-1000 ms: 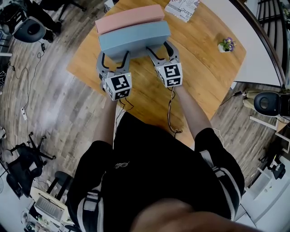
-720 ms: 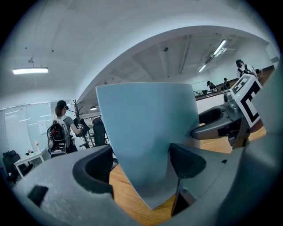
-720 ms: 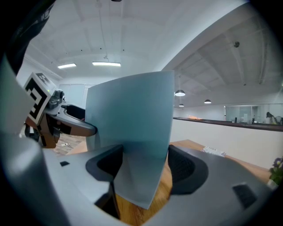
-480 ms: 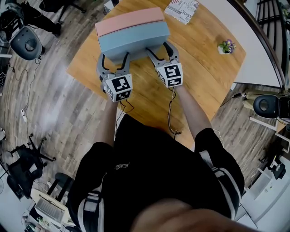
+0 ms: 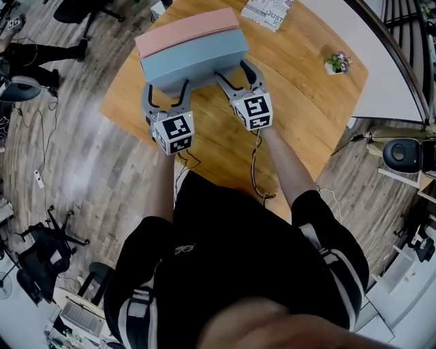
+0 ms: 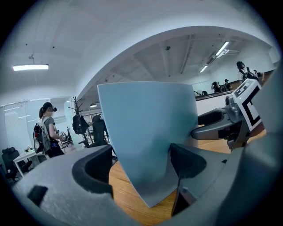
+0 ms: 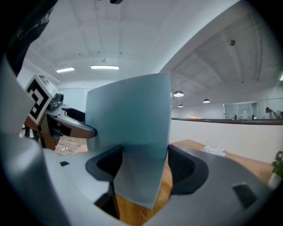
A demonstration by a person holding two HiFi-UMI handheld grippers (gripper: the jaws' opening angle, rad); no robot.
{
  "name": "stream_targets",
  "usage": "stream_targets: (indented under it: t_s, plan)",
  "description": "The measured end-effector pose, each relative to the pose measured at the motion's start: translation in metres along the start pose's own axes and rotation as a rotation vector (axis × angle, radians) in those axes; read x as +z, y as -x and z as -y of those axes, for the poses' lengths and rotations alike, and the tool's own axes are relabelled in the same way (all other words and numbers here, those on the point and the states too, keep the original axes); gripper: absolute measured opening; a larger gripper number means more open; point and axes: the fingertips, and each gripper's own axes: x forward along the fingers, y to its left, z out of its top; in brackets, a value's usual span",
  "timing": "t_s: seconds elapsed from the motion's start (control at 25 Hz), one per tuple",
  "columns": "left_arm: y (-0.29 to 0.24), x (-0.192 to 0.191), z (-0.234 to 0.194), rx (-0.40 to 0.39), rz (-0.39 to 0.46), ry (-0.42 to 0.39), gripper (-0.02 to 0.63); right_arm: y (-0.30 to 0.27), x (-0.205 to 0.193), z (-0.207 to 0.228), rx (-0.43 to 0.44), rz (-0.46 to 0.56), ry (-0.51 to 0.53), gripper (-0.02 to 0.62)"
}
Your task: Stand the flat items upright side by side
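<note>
A flat blue box (image 5: 194, 58) stands on its long edge on the wooden table (image 5: 300, 102). A flat pink box (image 5: 184, 31) stands right behind it, face to face with it. My left gripper (image 5: 165, 92) is shut on the blue box near its left end, and my right gripper (image 5: 236, 73) is shut on it near its right end. In the left gripper view the blue box (image 6: 146, 132) fills the gap between the pads of the left gripper (image 6: 139, 165). The right gripper view shows the same box (image 7: 128, 119) squeezed between the pads of the right gripper (image 7: 143, 163).
A printed booklet (image 5: 266, 10) lies at the table's far edge, and a small potted plant (image 5: 337, 65) stands to the right. The table's left edge runs close to my left gripper. Office chairs stand on the floor at left. A person (image 6: 46, 132) stands far off.
Both grippers and both boxes keep their places. Only the head view has drifted a little, so everything sits slightly further left and up in it.
</note>
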Motion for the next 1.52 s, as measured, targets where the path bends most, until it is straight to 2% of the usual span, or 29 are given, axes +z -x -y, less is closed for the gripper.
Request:
stream_targets:
  t_s: [0.24, 0.44, 0.64, 0.76, 0.88, 0.96, 1.12, 1.2, 1.36, 1.44, 1.52]
  plan:
    - [0.011, -0.012, -0.002, -0.012, -0.025, 0.059, 0.422, 0.01, -0.002, -0.001, -0.014, -0.001, -0.026, 0.331]
    - [0.027, -0.021, 0.003, -0.043, -0.065, 0.067, 0.416, 0.04, -0.009, 0.006, -0.085, -0.008, -0.05, 0.328]
    - [0.039, -0.049, 0.045, -0.136, -0.135, 0.098, 0.405, 0.09, -0.037, 0.002, -0.146, -0.051, -0.078, 0.29]
    - [0.038, -0.06, 0.086, -0.225, -0.164, 0.11, 0.398, 0.127, -0.057, 0.005, -0.209, -0.101, -0.097, 0.245]
    - [0.033, -0.064, 0.145, -0.388, -0.199, 0.1, 0.311, 0.168, -0.075, 0.02, -0.34, -0.16, -0.086, 0.126]
    - [0.037, -0.07, 0.184, -0.495, -0.232, 0.073, 0.211, 0.196, -0.089, 0.024, -0.419, -0.213, -0.084, 0.02]
    - [0.053, -0.076, 0.252, -0.635, -0.267, -0.021, -0.001, 0.249, -0.11, 0.018, -0.49, -0.311, -0.11, 0.006]
    - [0.062, -0.075, 0.287, -0.718, -0.282, -0.041, -0.002, 0.277, -0.12, 0.022, -0.541, -0.325, -0.134, 0.006]
    - [0.11, -0.086, 0.338, -0.842, -0.36, -0.01, -0.002, 0.338, -0.139, 0.011, -0.607, -0.351, -0.195, 0.005]
    - [0.121, -0.082, 0.349, -0.859, -0.351, 0.008, -0.002, 0.353, -0.139, 0.008, -0.626, -0.335, -0.212, 0.005]
    - [0.119, -0.065, 0.355, -0.843, -0.285, 0.023, -0.002, 0.355, -0.134, 0.013, -0.626, -0.291, -0.225, 0.005]
